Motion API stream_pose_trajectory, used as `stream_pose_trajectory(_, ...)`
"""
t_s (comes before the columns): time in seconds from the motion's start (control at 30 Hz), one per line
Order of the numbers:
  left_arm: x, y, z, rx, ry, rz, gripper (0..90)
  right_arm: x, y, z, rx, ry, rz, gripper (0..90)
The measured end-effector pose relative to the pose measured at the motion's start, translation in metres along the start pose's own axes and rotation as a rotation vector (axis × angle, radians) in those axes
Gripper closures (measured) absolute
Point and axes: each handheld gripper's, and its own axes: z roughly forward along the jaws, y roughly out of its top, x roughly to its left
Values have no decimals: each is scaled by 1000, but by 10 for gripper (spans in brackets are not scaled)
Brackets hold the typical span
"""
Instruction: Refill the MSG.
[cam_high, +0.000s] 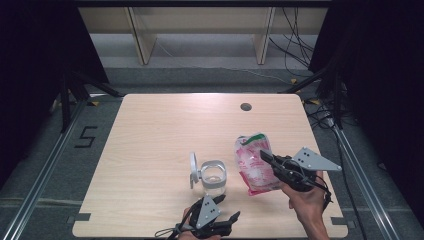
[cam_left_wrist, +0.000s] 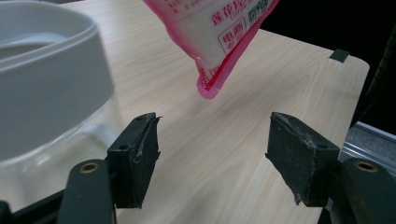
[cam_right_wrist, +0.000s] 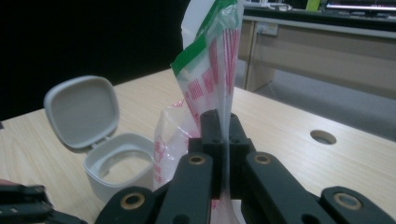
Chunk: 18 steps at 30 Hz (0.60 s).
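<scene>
Near edge, 6 o'clock: left claw (cam_high: 220, 212) sits low over the worktop (cam_high: 150, 150), carried by the person's left hand (cam_high: 187, 231).
Left claw state: jaws stand apart with bare wood between them; nothing is gripped, as the left gripper view shows (cam_left_wrist: 212, 154).
Left claw pads: black and worn, with ragged edges (cam_left_wrist: 142, 149).
Container position: clear container (cam_high: 214, 177) stands on the worktop just beyond the left claw, toward 12 o'clock.
Container detail: grey rim (cam_left_wrist: 51, 88), clear body, hinged lid (cam_high: 193, 170) swung up at its 9 o'clock side.
Container state: mouth uncovered; lid underside faces the right gripper view (cam_right_wrist: 84, 112).
Right claw position: right claw (cam_high: 265, 156) sits at 3 o'clock of the container, carried by the person's right hand (cam_high: 307, 200).
Right claw state: jaws clamped together on the pouch (cam_right_wrist: 223, 154).
Pouch position: pink-and-white plastic pouch (cam_high: 255, 167) hangs raised off the worktop, just beside the container, not touching it.
Pouch detail: green strip (cam_right_wrist: 205, 44) at the upper end; red print on the film; lower corner (cam_left_wrist: 208, 88) hangs clear above the wood.
Far side, 12 o'clock: round cable hole (cam_high: 245, 106) in the worktop.
</scene>
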Motion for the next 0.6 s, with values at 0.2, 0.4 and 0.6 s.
stream_pose_trajectory(0.2, -3, 6, 18, -15, 17, -6, 338, 13, 12, -5, -22, 25, -25, 900)
stream_pose_trajectory(0.4, -4, 9, 27, -19, 18, -15, 359, 22, 17, -6, -48, 61, -35, 900)
stream_pose_trajectory(0.6, -9, 8, 38, -3, 22, -2, 362, 28, 18, -4, -40, 72, -61, 900)
